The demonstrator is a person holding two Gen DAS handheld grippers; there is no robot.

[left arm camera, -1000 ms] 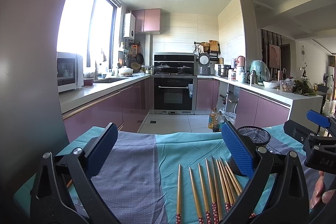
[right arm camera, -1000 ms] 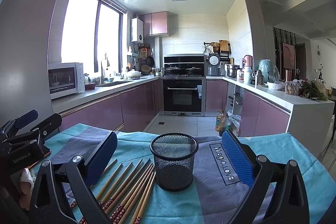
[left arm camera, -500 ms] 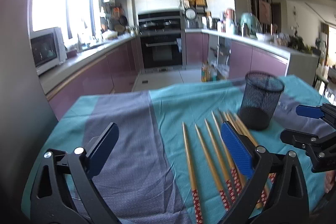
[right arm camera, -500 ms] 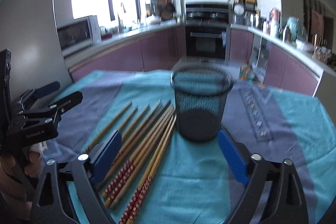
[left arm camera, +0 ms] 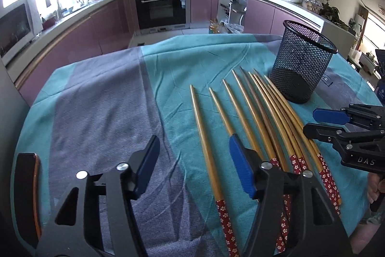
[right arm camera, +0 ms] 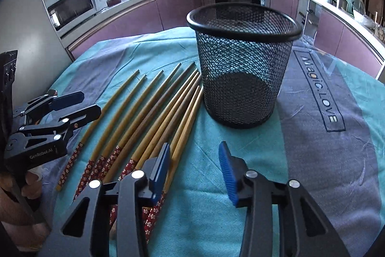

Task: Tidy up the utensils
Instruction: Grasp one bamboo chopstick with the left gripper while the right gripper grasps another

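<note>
Several wooden chopsticks (left arm camera: pixel 250 122) with red flowered ends lie fanned out on the cloth-covered table (left arm camera: pixel 101 112); they also show in the right wrist view (right arm camera: pixel 149 112). A black mesh cup (left arm camera: pixel 300 62) stands upright and empty just right of their tips, and fills the middle of the right wrist view (right arm camera: pixel 243 64). My left gripper (left arm camera: pixel 195 168) is open and empty, low over the leftmost chopsticks. My right gripper (right arm camera: pixel 192 170) is open and empty, over the rightmost chopsticks, in front of the cup. Each gripper shows in the other's view, the right (left arm camera: pixel 336 119) and the left (right arm camera: pixel 72 105).
The table cloth is teal with grey bands and a "Magic LOVE" print (right arm camera: pixel 320 88). A dark flat object (left arm camera: pixel 26 192) lies at the table's left edge. Behind are purple kitchen cabinets, an oven (left arm camera: pixel 160 6) and a microwave (right arm camera: pixel 77 4).
Both grippers have tilted down and moved forward and lower toward the chopsticks. Their jaws have narrowed but stay open. The chopsticks and cup have not moved.
</note>
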